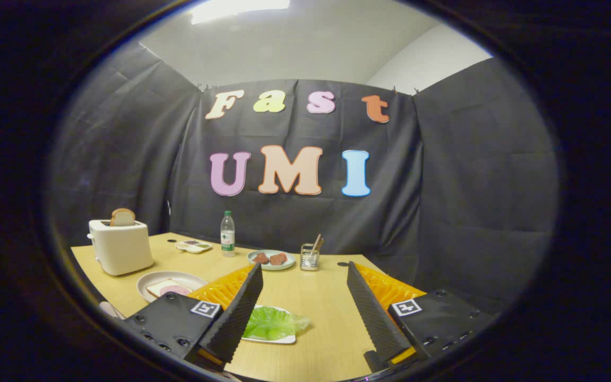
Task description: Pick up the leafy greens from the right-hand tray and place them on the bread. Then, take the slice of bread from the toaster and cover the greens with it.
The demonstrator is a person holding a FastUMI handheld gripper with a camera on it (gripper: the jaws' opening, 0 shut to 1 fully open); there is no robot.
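My gripper (303, 305) is spread wide, nothing held, both fingers in the air above the wooden table (316, 307). The leafy greens (273, 323) lie on a small white tray (284, 339) between my fingers, closer to the left finger, which hides part of the leaf and tray; the right finger is well apart from them. No contact with the greens. Off beyond my left finger sits a round plate (149, 281) carrying a slice of bread (163, 287) with a pink piece on top of it. Further back on that side stands a cream toaster (121, 246) with a second bread slice (122, 217) sticking up out of its slot. Straight ahead, beyond the fingers, a plate with two brownish pieces (271, 259), a small holder with sticks in it (310, 257), a water bottle (227, 234) and a small flat dish (193, 245) near the back wall. The greens are far nearer to me than the bread plate or the toaster
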